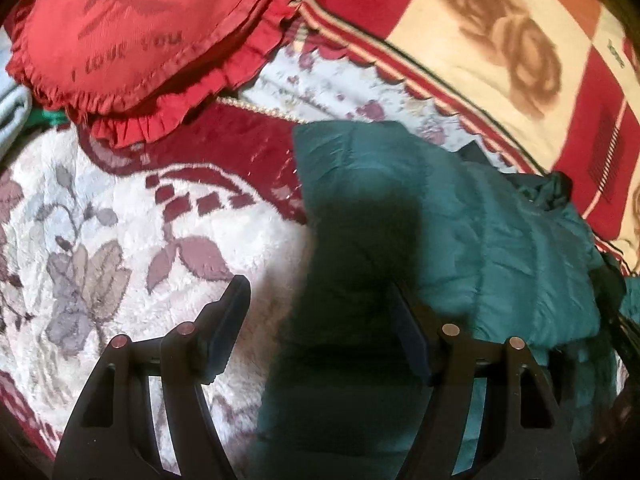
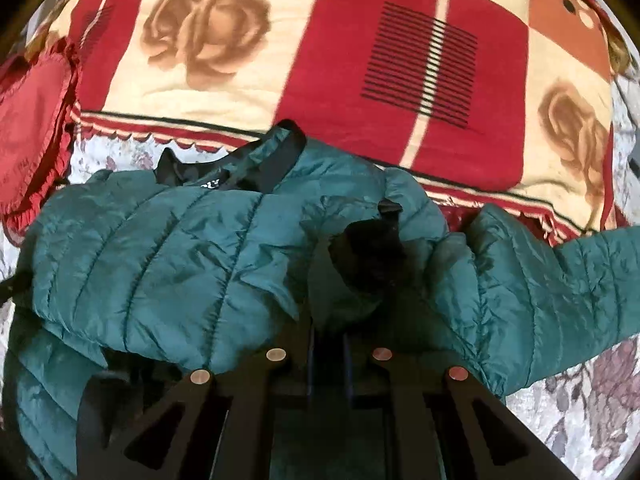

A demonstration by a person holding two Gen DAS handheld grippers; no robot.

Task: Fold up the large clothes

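Pinching jacket (image 2: 168, 248); left jaws wide.

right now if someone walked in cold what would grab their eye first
The teal quilted puffer jacket sprawled across the bed, its fabric pinched in the shut right gripper. Behind it lies the red and cream rose-print blanket. At far left sits a red ruffled heart cushion reading "I love you", beyond the open left gripper.

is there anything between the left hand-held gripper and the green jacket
Nothing visible. The left hand-held gripper is open right above the teal puffer jacket, its fingers straddling the jacket's edge on the floral blanket. The red heart pillow lies farther away, clear of the path.
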